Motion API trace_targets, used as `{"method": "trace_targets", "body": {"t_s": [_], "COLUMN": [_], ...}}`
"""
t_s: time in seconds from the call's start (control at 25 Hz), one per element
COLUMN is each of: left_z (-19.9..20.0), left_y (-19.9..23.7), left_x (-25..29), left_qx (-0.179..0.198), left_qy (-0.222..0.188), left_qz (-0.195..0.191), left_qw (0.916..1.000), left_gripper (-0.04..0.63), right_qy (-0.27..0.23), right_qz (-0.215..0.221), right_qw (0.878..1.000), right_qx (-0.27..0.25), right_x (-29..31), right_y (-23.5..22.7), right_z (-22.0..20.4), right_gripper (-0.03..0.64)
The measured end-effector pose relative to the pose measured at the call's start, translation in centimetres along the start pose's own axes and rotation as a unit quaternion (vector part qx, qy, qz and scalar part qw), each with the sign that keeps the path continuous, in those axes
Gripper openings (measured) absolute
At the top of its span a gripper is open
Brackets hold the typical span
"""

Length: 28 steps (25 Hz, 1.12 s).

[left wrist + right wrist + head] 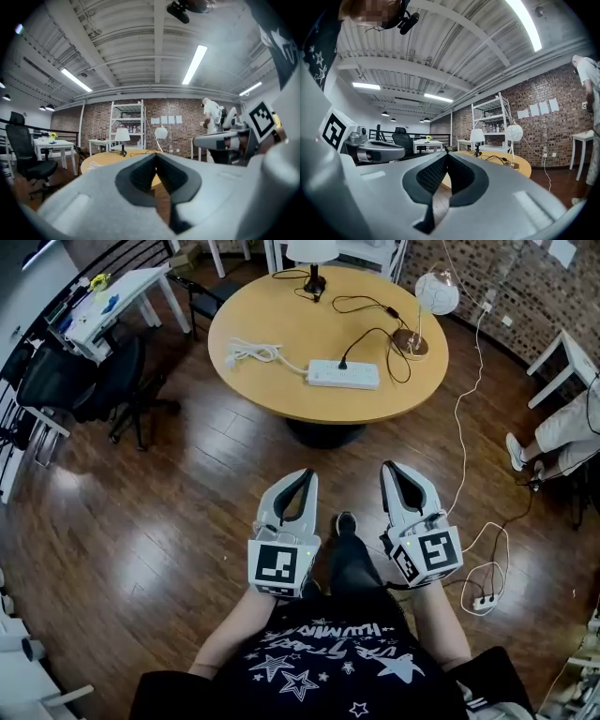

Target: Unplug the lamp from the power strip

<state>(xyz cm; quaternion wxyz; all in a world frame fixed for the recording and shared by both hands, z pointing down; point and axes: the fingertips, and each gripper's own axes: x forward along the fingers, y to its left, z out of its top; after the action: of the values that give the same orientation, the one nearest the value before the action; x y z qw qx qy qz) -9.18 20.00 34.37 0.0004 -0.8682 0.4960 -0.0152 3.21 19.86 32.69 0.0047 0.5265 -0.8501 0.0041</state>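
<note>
Plug: small black plug [342,363], seated in the top of the white power strip [328,374] near its middle.
Strip location: lying flat on the round table [281,315], on the side nearer the person.
Cord: thin black cord [375,331] loops from the plug toward the globe lamp [437,292] at the table's right edge. A shaded lamp [312,249] stands at the far edge; the plug most likely serves the globe lamp, but that is not certain.
Handling, plug: judged rigid and light, held only by socket friction. Grip the plug body across its sides and pull straight up.
Handling, cord: soft and slack. It is not a sound hold, and pulling on it may strain it or tug the lamp.
Handling, strip: judged light and likely to lift or slide with the plug. Pin it down on a bare end.
Left gripper [307,473]: jaws together at the tips, nothing between them.
Right gripper [389,468]: jaws fully closed, empty.
Pose: both are held low in front of the body, side by side and slightly apart. They hang over the wooden floor [187,484], tips aimed at the table and well short of it.
Progress: not begun; lamp plugged in.
</note>
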Motion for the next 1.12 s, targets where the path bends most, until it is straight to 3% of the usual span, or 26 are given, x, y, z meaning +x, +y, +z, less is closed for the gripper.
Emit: {"method": "trace_targets", "body": {"t_s": [0.68,0.92,1.12], "left_z": [-1.0,-1.5,-1.1], "left_y": [3.5,4.2,4.7], "left_x": [18.7,23.0,25.6], "left_qx": [0.012,0.018,0.003], "left_qy": [0.037,0.041,0.05], "left_qz": [0.03,0.046,0.057], "left_qw": [0.9988,0.998,0.9971], "left_gripper": [0.005,0.005,0.005], "right_qy": [0.009,0.01,0.016], "right_qz": [0.028,0.048,0.064], "right_qw": [0.999,0.998,0.997], "right_qx": [0.021,0.025,0.03], "right_x": [13.5,16.2,18.4], "right_y": [-14.6,-17.8,-19.3], "right_z": [-1.6,-2.0,-2.6], "right_gripper": [0.005,0.005,0.005]}}
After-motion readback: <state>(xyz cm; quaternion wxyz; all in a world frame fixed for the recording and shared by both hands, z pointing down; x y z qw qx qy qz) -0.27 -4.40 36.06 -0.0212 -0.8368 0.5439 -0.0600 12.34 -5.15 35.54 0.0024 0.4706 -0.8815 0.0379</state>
